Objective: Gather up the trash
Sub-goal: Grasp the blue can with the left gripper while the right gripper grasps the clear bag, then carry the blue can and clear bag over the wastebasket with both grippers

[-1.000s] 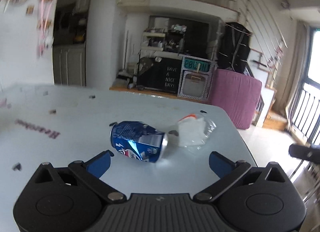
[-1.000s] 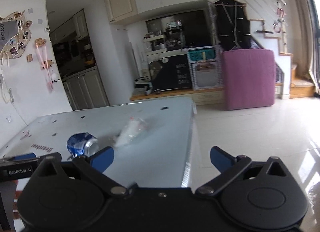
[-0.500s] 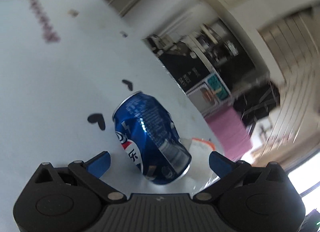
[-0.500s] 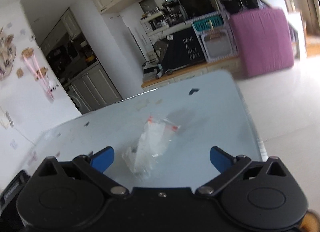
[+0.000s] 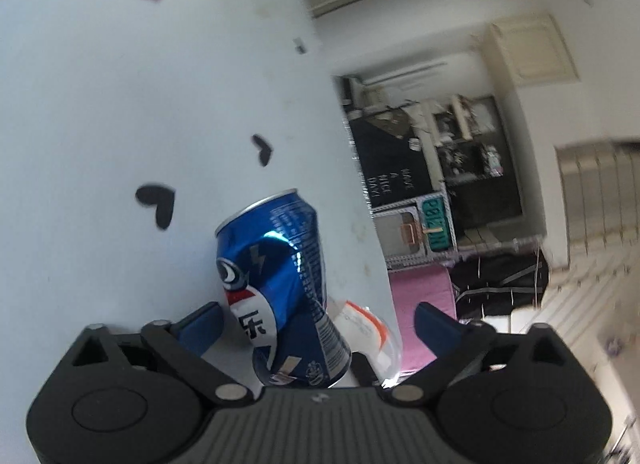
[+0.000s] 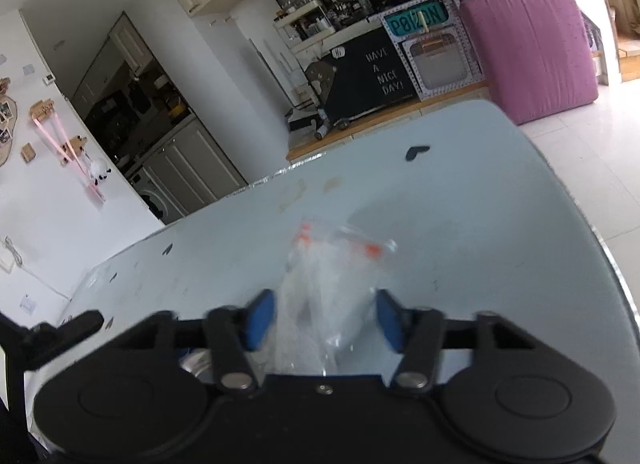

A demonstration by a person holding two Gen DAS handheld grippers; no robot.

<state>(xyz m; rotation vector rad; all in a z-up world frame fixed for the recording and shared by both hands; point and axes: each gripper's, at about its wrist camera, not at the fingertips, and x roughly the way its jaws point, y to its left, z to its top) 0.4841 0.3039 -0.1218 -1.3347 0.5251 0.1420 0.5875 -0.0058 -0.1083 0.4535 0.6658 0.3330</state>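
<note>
A dented blue soda can [image 5: 280,288] lies on the pale table [image 5: 100,104] between the fingers of my left gripper [image 5: 316,328]. The gripper is open; the can rests by the left finger, with a gap to the right one. A clear plastic bag with orange marks [image 6: 332,284] lies on the table between the fingers of my right gripper [image 6: 322,320]. Those jaws are partly closed around the bag, not clamped. The bag also shows behind the can in the left wrist view [image 5: 364,328].
The table's rounded right edge [image 6: 592,232] drops to a tiled floor. A pink covered block [image 6: 532,44] and a black sign board [image 6: 372,76] stand beyond the table. Black heart stickers [image 5: 156,204] dot the tabletop. Part of the left gripper [image 6: 52,332] shows at the right view's left.
My left gripper has rolled and moved in, so the can now sits between its fingers. My right gripper has advanced onto the bag and its jaws have narrowed around it.
</note>
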